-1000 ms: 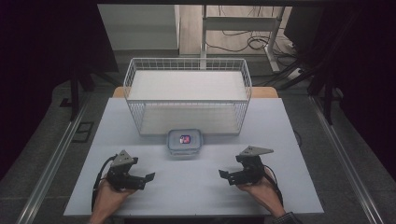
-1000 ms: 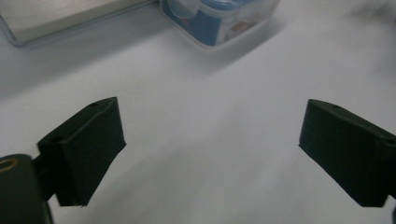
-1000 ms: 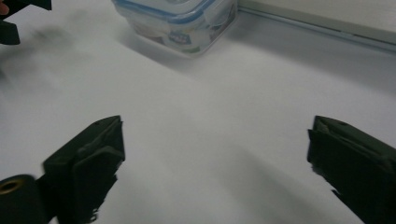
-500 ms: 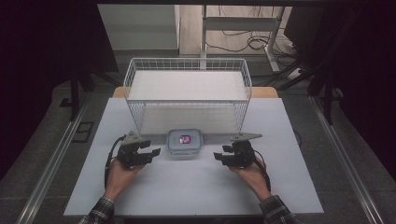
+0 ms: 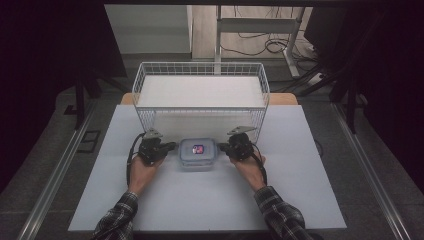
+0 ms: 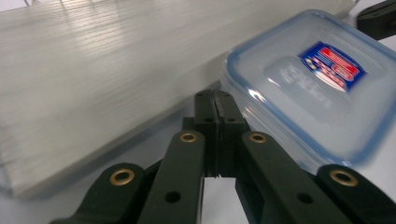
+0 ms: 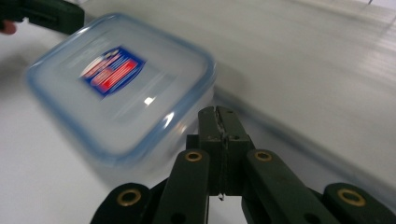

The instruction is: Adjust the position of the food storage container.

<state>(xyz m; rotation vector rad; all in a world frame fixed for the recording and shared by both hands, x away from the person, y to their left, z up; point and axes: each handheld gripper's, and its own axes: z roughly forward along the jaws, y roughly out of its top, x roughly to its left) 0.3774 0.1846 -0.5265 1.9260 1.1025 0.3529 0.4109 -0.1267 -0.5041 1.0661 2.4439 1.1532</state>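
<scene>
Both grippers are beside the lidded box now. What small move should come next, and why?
Probably open both: the left gripper and right gripper are shut, flanking the box with its lid on. Shut fingers cannot grip its sides or lid.

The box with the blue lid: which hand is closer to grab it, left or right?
Neither clearly. The box lies between them: left gripper at its left side, right gripper at its right, about equally near. Both have shut jaws, so either must open first. It looks set for both together.
</scene>
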